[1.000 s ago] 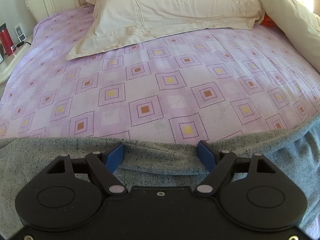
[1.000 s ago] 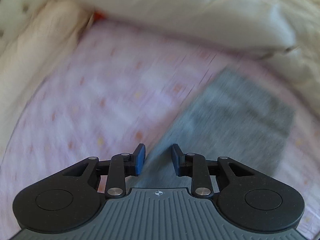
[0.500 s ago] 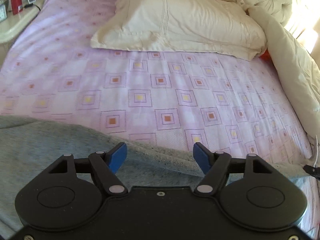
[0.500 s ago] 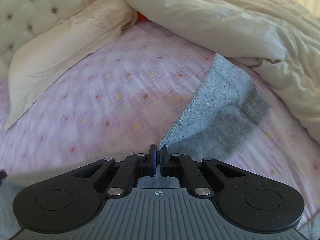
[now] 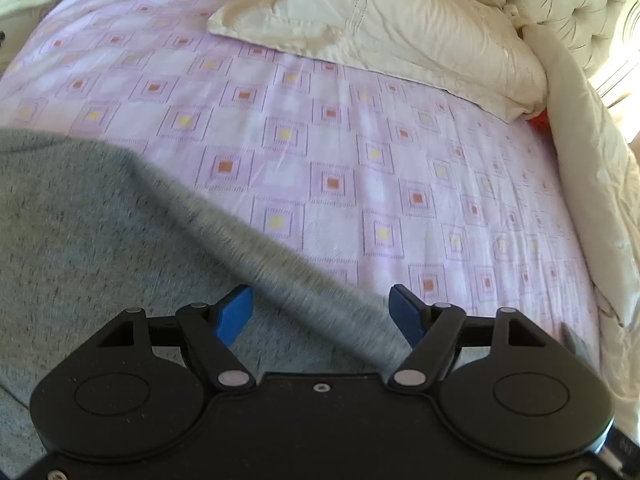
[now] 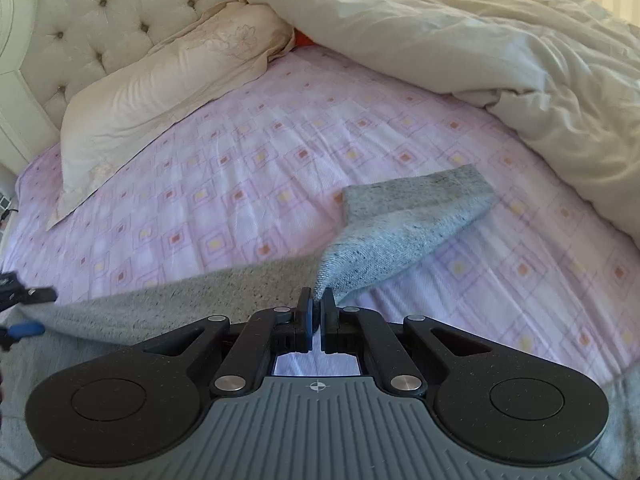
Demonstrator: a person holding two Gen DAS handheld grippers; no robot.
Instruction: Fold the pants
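Grey flecked knit pants (image 6: pixel 404 224) spread on the pink patterned bed sheet (image 6: pixel 240 184), one leg end lifted and doubled back over itself, its edge pinched at the fold, the rest lying flat

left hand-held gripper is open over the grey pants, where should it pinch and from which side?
Judging by the left wrist view: the pants edge running diagonally between the open left hand-held gripper fingers. Come down from above, straddling that edge; it probably lies flat on the sheet, and it is thin enough to pinch.
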